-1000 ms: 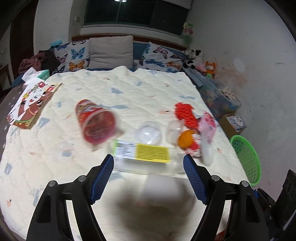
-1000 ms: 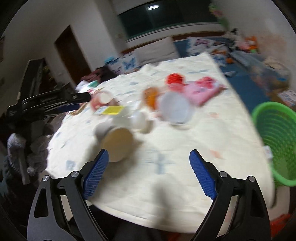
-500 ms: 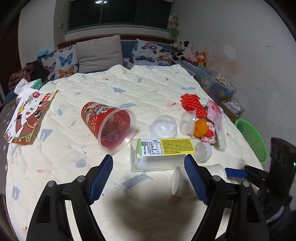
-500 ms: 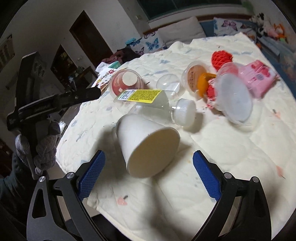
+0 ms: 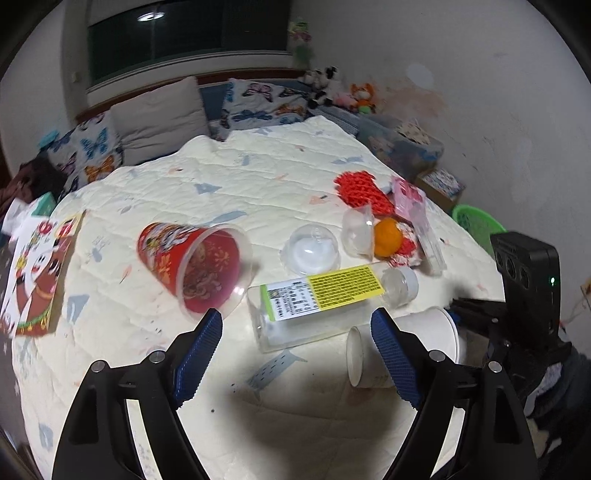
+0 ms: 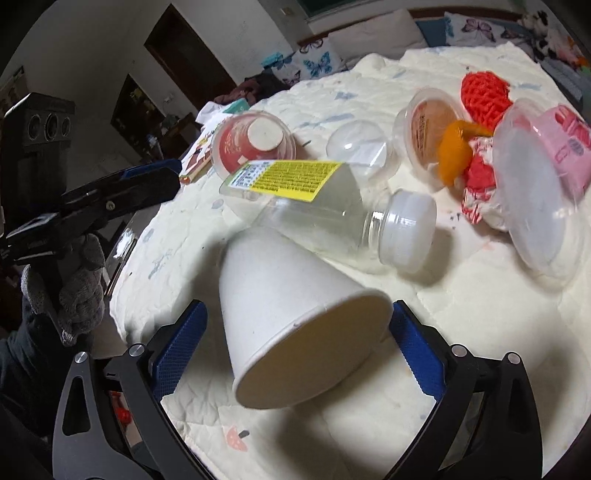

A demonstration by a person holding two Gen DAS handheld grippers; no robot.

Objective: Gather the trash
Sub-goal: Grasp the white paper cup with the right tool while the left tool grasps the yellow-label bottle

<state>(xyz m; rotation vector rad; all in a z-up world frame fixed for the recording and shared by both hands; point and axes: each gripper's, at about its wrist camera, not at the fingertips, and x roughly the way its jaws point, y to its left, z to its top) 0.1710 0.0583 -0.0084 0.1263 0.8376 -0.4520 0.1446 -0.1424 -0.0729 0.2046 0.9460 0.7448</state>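
The clear bottle (image 6: 317,210) lying on the bed carries a yellow and white label (image 5: 325,291) packed with fine black print, too small to read in either view. The red cup (image 5: 192,266) and the pink packet (image 6: 565,140) bear printed designs, but no legible words.

I see dim indoor light from a ceiling lamp (image 5: 149,16) reflected in the dark window; soft shadows pool on the quilt (image 5: 258,177) beneath it, fisheye corners black, slight motion blur.
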